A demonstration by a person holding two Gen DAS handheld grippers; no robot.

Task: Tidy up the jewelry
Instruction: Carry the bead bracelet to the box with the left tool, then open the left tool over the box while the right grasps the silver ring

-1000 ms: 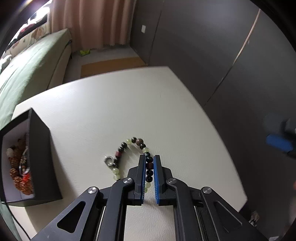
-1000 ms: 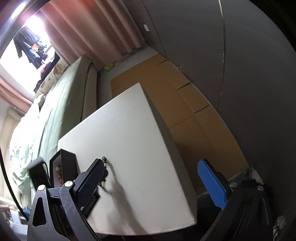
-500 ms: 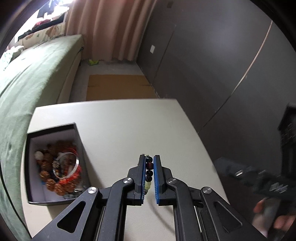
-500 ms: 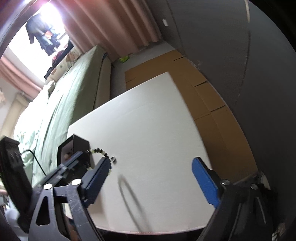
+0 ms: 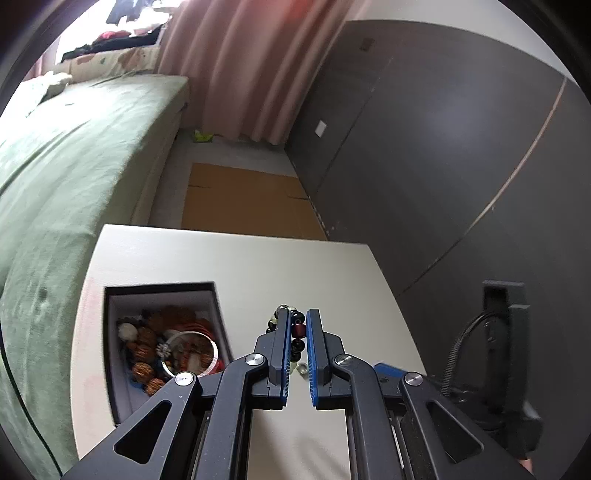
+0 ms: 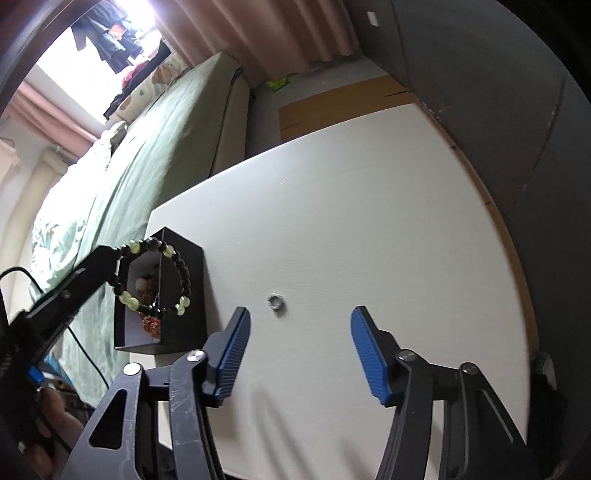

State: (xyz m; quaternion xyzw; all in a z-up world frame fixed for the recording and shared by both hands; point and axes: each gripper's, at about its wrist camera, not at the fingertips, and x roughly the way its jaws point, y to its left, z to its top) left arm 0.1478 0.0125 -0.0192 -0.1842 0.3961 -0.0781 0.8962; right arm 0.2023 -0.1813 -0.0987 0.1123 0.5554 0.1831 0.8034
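Left gripper clamps bracelet, loop hanging vertical; right gripper closing, empty

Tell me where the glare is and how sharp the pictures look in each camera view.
Left wrist view: window blown out at top left, fisheye bends the wall lines, beaded bracelet in the left gripper is sharp. Right wrist view: stronger window glare upper left, small ring on the table slightly soft.

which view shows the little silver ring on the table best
The right wrist view: the silver ring lies unobstructed on the white table, ahead of the closing right gripper. The left wrist view only glimpses it between the left gripper's fingers.
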